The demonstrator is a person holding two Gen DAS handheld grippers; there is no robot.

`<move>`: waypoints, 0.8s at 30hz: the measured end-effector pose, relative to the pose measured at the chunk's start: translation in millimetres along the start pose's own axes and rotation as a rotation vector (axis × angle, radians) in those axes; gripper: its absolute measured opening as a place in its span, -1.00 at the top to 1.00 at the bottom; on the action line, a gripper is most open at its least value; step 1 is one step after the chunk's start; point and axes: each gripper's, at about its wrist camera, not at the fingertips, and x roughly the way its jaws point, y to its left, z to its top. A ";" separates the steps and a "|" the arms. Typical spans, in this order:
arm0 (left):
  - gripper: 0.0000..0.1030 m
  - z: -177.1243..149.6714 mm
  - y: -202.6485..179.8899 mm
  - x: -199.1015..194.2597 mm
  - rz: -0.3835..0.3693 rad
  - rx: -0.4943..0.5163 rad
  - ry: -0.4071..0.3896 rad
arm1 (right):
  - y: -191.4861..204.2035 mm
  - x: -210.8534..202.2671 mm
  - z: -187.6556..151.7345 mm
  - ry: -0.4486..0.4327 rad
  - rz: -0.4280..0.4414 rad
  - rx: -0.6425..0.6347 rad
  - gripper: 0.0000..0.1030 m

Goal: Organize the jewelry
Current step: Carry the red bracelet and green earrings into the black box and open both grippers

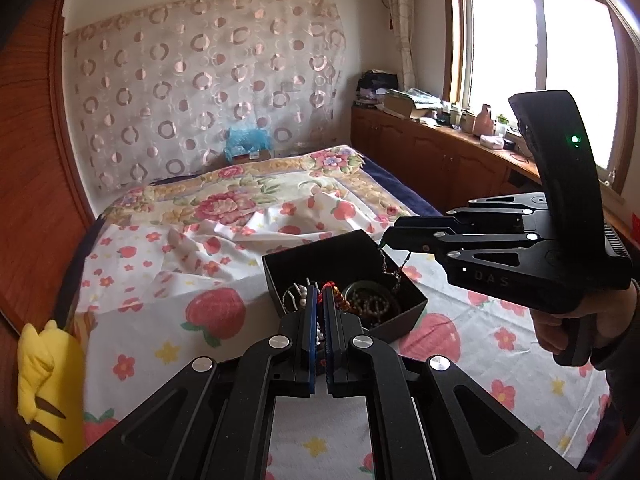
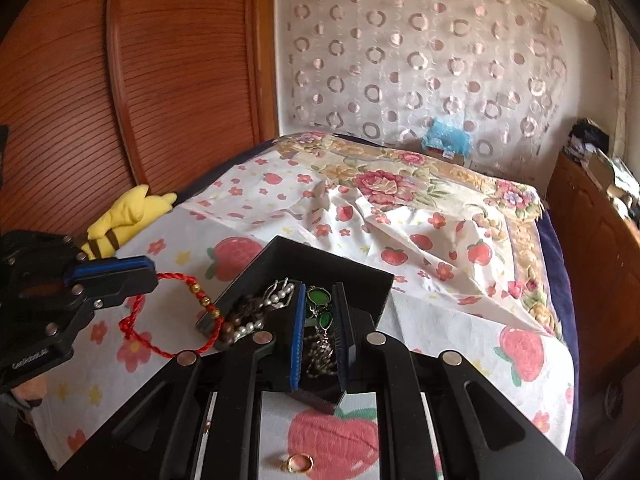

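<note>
An open black box (image 1: 400, 320) (image 2: 320, 260) holding several bead and pearl pieces stands on the strawberry-print sheet. My left gripper (image 1: 321, 290) (image 2: 150, 270) is shut on a red rope bracelet (image 2: 180, 278) with gold beads. The bracelet hangs beside the box's left corner in the right wrist view. My right gripper (image 2: 319, 290) (image 1: 386, 240) hovers over the box, shut on a green-stone necklace (image 2: 324, 320). Its chain (image 1: 394, 272) dangles from the tips into the box.
A small gold ring (image 2: 298, 462) lies on the sheet under my right gripper. A yellow plush toy (image 1: 48, 380) (image 2: 128, 212) sits at the bed's edge by the wooden panel. A cluttered wooden cabinet (image 1: 440, 152) runs under the window.
</note>
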 end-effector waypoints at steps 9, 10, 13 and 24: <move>0.96 8.4 1.9 16.2 0.000 -0.008 0.017 | -4.3 2.5 -6.6 0.003 0.016 0.024 0.40; 0.96 6.5 2.0 13.8 -0.002 -0.008 0.017 | -5.6 1.5 -7.9 0.004 0.014 0.026 0.40; 0.96 8.6 1.3 24.4 -0.002 -0.013 0.026 | -13.7 -2.4 -15.5 0.013 0.004 0.039 0.40; 0.90 15.1 -9.0 46.3 -0.013 -0.010 0.052 | -22.7 -22.9 -50.2 0.033 -0.006 0.026 0.40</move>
